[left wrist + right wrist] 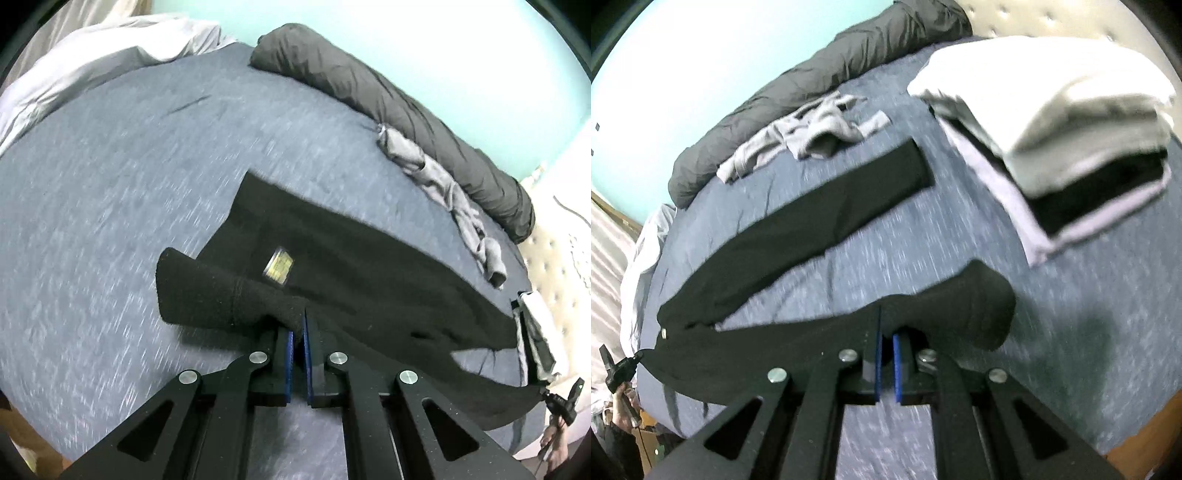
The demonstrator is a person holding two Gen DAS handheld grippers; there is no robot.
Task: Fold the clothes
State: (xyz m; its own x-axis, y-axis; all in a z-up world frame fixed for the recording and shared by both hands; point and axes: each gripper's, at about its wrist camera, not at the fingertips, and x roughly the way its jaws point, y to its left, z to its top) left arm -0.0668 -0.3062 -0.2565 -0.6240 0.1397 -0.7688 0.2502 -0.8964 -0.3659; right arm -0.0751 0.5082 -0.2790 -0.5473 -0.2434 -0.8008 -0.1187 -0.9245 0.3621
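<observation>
Black trousers (369, 266) lie stretched across the blue-grey bed (110, 184), a yellowish label (279, 266) showing near the waist. My left gripper (298, 326) is shut on the waist end, with a fold of black cloth bunched over its blue pads. In the right wrist view one leg (831, 206) lies flat on the bed (923, 251), while my right gripper (886, 326) is shut on the cuff end of the other leg (960, 302), lifted off the sheet. Each view shows the other gripper small at its edge (561, 400) (618, 369).
A rolled dark grey duvet (388, 96) runs along the far side against the turquoise wall. A crumpled light grey garment (812, 129) lies beside it. Folded white, black and lilac clothes form a stack (1071, 129) at the right. A tufted headboard (554, 258) stands behind.
</observation>
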